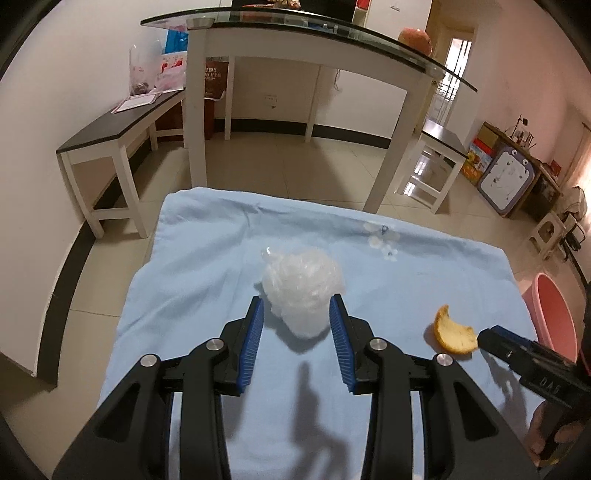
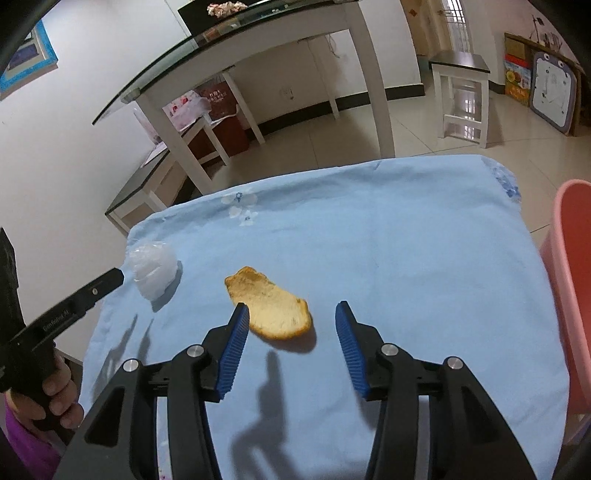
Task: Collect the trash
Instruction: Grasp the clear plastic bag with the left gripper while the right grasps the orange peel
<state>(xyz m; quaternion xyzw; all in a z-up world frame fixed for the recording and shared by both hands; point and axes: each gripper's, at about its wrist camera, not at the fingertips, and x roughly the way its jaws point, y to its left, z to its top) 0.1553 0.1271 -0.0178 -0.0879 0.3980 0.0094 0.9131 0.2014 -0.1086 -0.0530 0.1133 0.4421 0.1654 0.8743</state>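
A crumpled clear plastic bag (image 1: 301, 291) lies on the light blue cloth (image 1: 192, 280). My left gripper (image 1: 296, 304) is open, with the bag between its blue pads; a gap shows at the left pad. An orange peel (image 2: 271, 308) lies on the cloth (image 2: 406, 240) between the fingers of my open right gripper (image 2: 291, 307), close to the left finger and clear of the right one. In the left wrist view the peel (image 1: 452, 332) sits just ahead of the right gripper's tip (image 1: 491, 336). The right wrist view shows the bag (image 2: 155, 269) beside the left gripper's finger (image 2: 110, 280).
A pink bin (image 2: 569, 277) stands against the cloth's right edge, and shows as the pink bin (image 1: 554, 306) in the left wrist view. Beyond the cloth are a glass-topped white table (image 1: 295, 33), a dark-topped bench (image 1: 110, 129) and a stool (image 2: 461, 62) on the tiled floor.
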